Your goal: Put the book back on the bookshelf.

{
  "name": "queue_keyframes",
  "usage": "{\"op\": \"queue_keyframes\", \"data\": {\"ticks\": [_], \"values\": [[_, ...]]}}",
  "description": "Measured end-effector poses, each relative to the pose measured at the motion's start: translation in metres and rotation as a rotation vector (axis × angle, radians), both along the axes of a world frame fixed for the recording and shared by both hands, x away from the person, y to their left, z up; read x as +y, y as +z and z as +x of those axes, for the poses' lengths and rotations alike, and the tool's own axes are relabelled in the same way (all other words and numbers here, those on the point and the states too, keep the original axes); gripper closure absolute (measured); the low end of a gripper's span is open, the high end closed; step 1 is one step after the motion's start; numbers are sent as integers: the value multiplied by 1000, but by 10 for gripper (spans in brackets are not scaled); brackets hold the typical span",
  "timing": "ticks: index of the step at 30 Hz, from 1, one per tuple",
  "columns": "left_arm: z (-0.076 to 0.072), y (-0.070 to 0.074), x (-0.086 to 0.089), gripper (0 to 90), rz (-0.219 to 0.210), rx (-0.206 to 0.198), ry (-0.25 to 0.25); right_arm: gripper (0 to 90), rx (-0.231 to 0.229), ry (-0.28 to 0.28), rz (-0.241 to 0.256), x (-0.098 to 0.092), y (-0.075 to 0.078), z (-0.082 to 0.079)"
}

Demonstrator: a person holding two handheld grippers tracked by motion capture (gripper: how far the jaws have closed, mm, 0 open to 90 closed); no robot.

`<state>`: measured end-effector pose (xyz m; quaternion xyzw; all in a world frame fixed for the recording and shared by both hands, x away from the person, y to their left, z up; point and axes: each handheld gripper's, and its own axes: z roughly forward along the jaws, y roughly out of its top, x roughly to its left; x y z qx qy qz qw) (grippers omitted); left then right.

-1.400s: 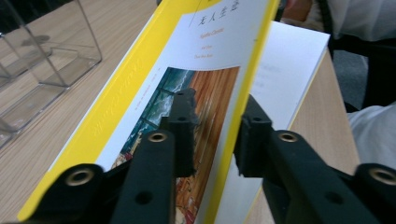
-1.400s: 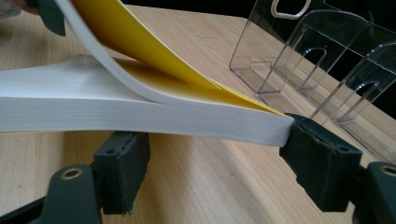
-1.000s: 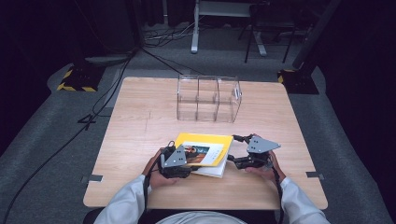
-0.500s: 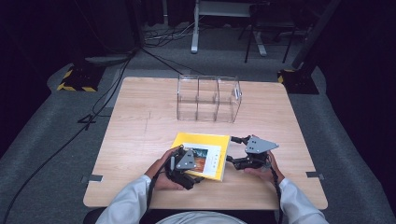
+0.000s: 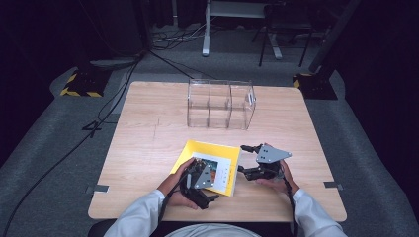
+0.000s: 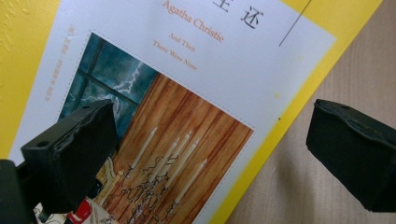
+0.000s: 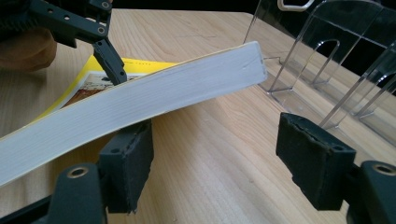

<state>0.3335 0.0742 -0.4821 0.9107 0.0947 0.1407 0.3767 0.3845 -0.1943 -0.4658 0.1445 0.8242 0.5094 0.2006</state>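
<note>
From the high view I see the yellow book (image 5: pixel 217 159) lying near the front edge of the wooden surface (image 5: pixel 148 143), between my two grippers, with the clear acrylic organizer (image 5: pixel 220 104) standing well apart from it toward the far side. My left gripper (image 5: pixel 203 174) sits over the near left part of the cover, and in the left gripper view its fingers (image 6: pixel 70 154) stand wide apart, one over the printed picture of candles and a stormy window, the other out past the book's yellow edge above the bare wood; neither is pressing on anything that I can make out. The cover carries the name Agatha Christie in orange on a white panel. My right gripper (image 5: pixel 243 159) waits just beside the book's right edge. In the right gripper view its fingers (image 7: pixel 128 163) are apart too, and the book's white page block (image 7: pixel 140 105) runs tilted above the left finger, the far corner raised off the wood. I cannot tell whether that finger touches the pages. The dividers of the organizer (image 7: pixel 327 60) show beyond the raised corner
</note>
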Motion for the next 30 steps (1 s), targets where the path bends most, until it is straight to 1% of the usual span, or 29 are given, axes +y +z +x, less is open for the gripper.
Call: {"op": "queue_keyframes", "data": {"ticks": [1,2,3,4,6,7,8,9,10,12,13,16,18,19,20,21,23,24,25,27,28,29,30], "values": [[5,4,5,49,-53,52,-11,284,-3,9,-6,0,0,0],[5,4,5,44,-53,52,-11,284,-3,9,-6,0,0,0],[8,7,7,44,-66,68,-21,295,-6,16,-14,0,1,0],[12,11,8,45,-69,86,-35,298,-13,9,-15,-1,1,0],[12,13,8,60,-73,87,-43,298,-5,5,-7,-2,1,1],[11,16,7,73,-64,80,-56,298,-6,8,-9,-2,1,1],[11,16,7,88,-64,80,-56,298,-6,8,-9,-2,1,1],[9,17,7,100,-61,77,-71,298,-17,11,-2,-2,2,0],[9,18,8,99,-60,78,-73,298,-22,14,-1,-2,3,-1],[10,18,9,97,-72,87,-72,298,-22,8,3,-1,3,-2],[11,18,9,97,-78,91,-68,298,-10,13,6,-2,3,-2],[12,17,9,93,-90,101,-67,297,-1,6,6,-2,2,-2],[12,18,7,79,-82,88,-71,297,9,8,7,-2,3,-2],[12,18,7,75,-89,94,-67,298,25,15,7,1,3,-5],[13,19,7,75,-92,100,-70,298,25,15,7,1,3,-5],[15,19,8,73,-105,113,-71,298,31,32,-11,6,0,-9],[16,18,8,73,-113,121,-72,298,33,32,-18,9,-3,-12],[17,18,8,73,-125,129,-77,297,64,47,-24,11,-7,-16],[17,18,8,74,-120,132,-80,297,76,37,-24,11,-9,-17],[17,18,7,72,-124,135,-77,297,81,33,-18,12,-11,-19],[17,19,7,62,-125,134,-73,298,74,22,-11,12,-12,-21],[16,21,6,56,-127,108,-78,299,70,11,-3,13,-11,-23],[14,22,6,51,-125,92,-77,298,87,8,24,13,-9,-23]]}}
